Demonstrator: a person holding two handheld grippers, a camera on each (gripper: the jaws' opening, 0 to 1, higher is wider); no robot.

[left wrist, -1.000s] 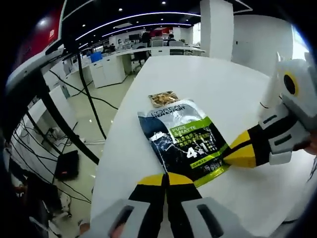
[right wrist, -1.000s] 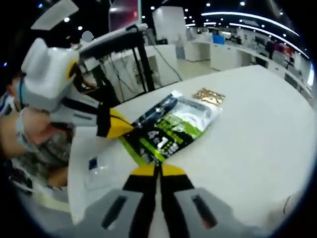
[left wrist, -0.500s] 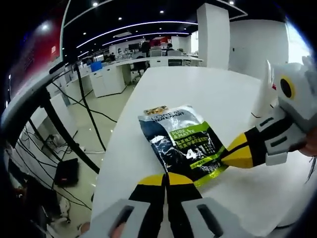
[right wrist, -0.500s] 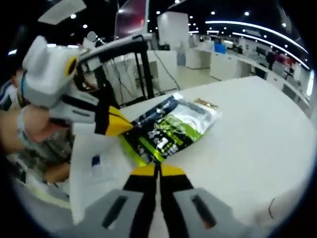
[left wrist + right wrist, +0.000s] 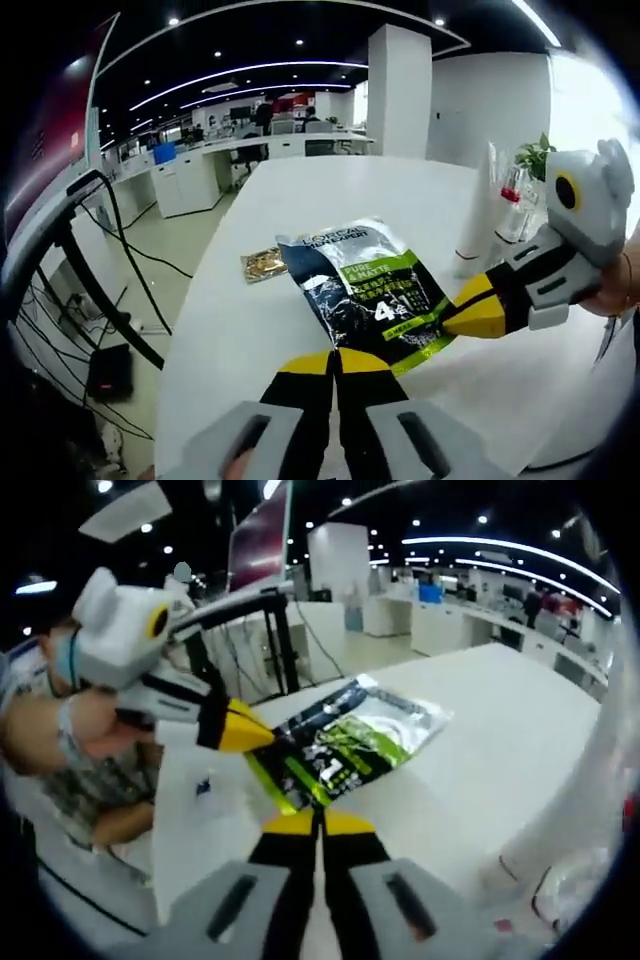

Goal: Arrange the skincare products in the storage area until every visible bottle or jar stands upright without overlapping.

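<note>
One dark pouch with a green label [image 5: 367, 293] is pinched at two corners: the left tongs [image 5: 335, 362] hold its near edge with jaws pressed together, and the right tongs [image 5: 470, 312] clamp its side corner. In the right gripper view the same pouch [image 5: 342, 742] sits just beyond the right tongs [image 5: 320, 825], with the left tongs [image 5: 240, 730] gripping its far-left corner. One small gold packet [image 5: 262, 264] lies just left of the pouch. One white tube [image 5: 477, 215] stands upright beyond the right tongs. All rest over a white table [image 5: 330, 190] in an open office with desks and ceiling lights.
</note>
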